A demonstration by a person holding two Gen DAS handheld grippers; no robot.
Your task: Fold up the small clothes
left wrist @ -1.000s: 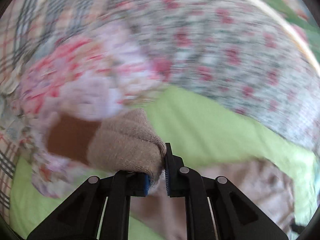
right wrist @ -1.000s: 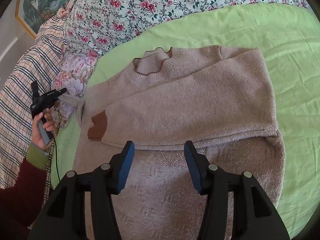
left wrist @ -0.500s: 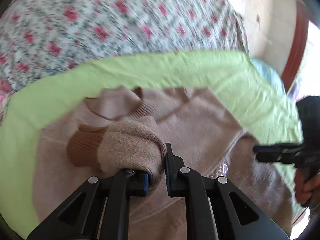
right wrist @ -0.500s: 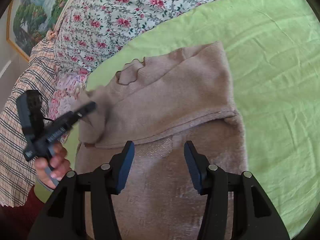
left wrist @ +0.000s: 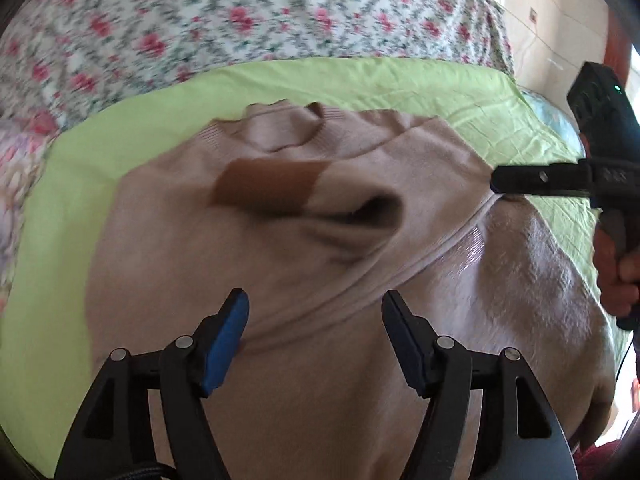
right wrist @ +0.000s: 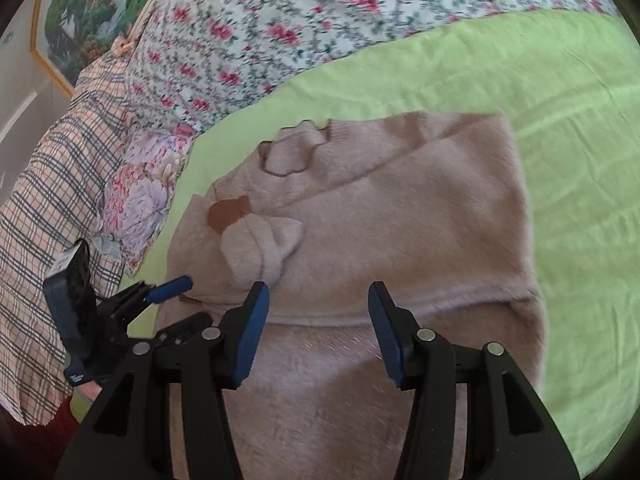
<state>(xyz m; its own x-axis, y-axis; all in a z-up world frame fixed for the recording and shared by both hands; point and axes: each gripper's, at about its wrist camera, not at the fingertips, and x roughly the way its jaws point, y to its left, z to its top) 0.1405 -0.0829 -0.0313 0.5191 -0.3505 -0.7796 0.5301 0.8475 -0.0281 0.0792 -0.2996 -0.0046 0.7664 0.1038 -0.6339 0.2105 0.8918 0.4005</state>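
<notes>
Fuzzy beige knitted sweater point(right wrist: 400, 224): soft matt wool-like cloth, ribbed brown cuff point(left wrist: 268, 182), ribbed collar point(left wrist: 280, 128), faint glitter on chest. Lime-green bed sheet point(right wrist: 560, 128): smooth thin cloth, matt, finely creased. Floral quilt point(right wrist: 248, 40): printed cloth, matt. Plaid checked fabric point(right wrist: 52, 184): woven cloth. Left gripper point(left wrist: 316, 336) and right gripper point(right wrist: 318, 324): matt black plastic fingers, blue rubbery ridged pads point(left wrist: 226, 344), small shiny metal pins. Framed landscape picture point(right wrist: 76, 12): glossy.
</notes>
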